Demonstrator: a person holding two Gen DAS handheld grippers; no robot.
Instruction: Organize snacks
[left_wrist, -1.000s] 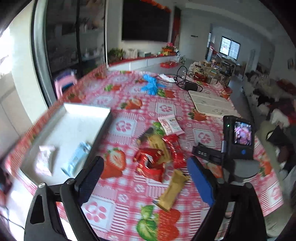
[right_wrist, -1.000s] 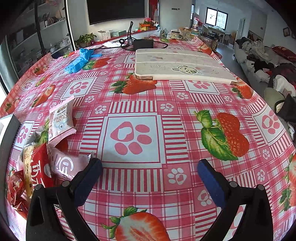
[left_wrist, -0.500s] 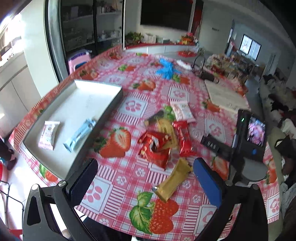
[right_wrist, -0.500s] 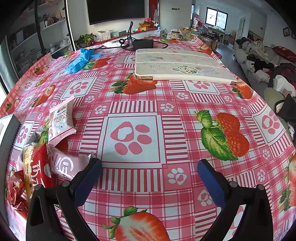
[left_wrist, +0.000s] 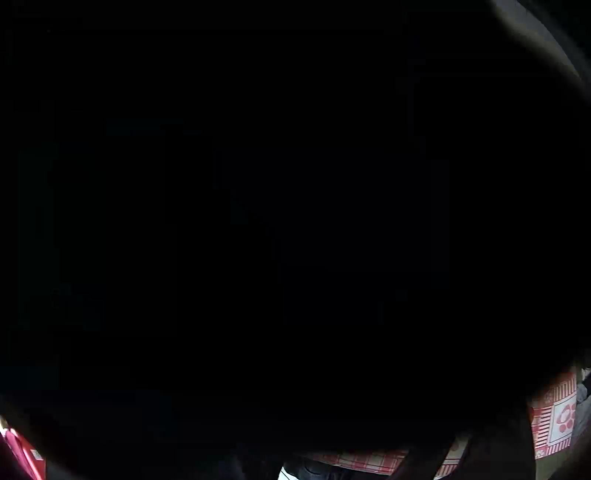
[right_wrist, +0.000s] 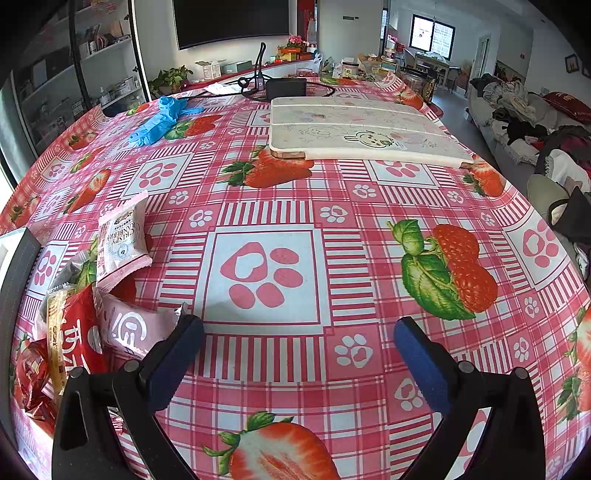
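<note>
snack packets lie heaped on the strawberry tablecloth, left of the right gripper, whose tongs stand apart and empty. left gripper's view is black; tongs read wide apart.

The white and pink snack packet lying at the left of the right wrist view carries the printed words "CRISPY" and "CRANBERRY", turned sideways. The pink wrapper nearer the camera shows a large white "G"-like logo, possibly part of a brand mark. The red packet beside it bears big white characters, too cropped to read. The left wrist view is almost black and shows no text.
</note>
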